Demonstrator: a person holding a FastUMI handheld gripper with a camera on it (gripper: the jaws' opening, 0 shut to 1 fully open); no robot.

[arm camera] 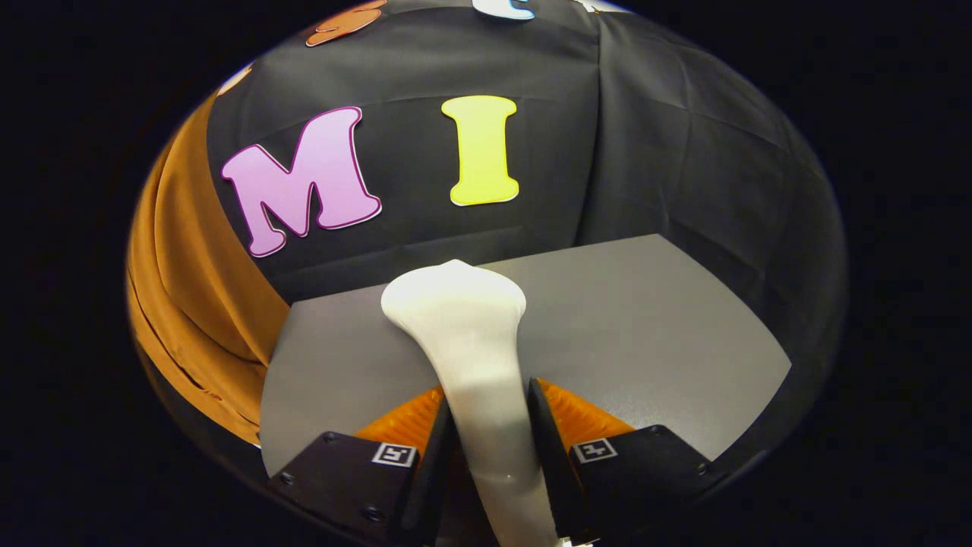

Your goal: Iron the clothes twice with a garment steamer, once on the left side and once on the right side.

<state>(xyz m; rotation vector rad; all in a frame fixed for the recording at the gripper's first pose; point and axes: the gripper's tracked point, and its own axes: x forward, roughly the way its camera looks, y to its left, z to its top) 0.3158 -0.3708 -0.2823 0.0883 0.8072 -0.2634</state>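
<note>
the tool (490,425) grips the white garment steamer (463,319) by its handle, both fingers pressing its sides, its wide head out over the grey table (645,327), near orange clothes (190,289) hanging beside it.

Steamer (467,334) between claw (492,425) fingers, over table (645,319); garment (197,289) left.

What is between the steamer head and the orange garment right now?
In the gripper view, bare grey table separates the steamer, clamped in the gripper, from the orange garment.
</note>
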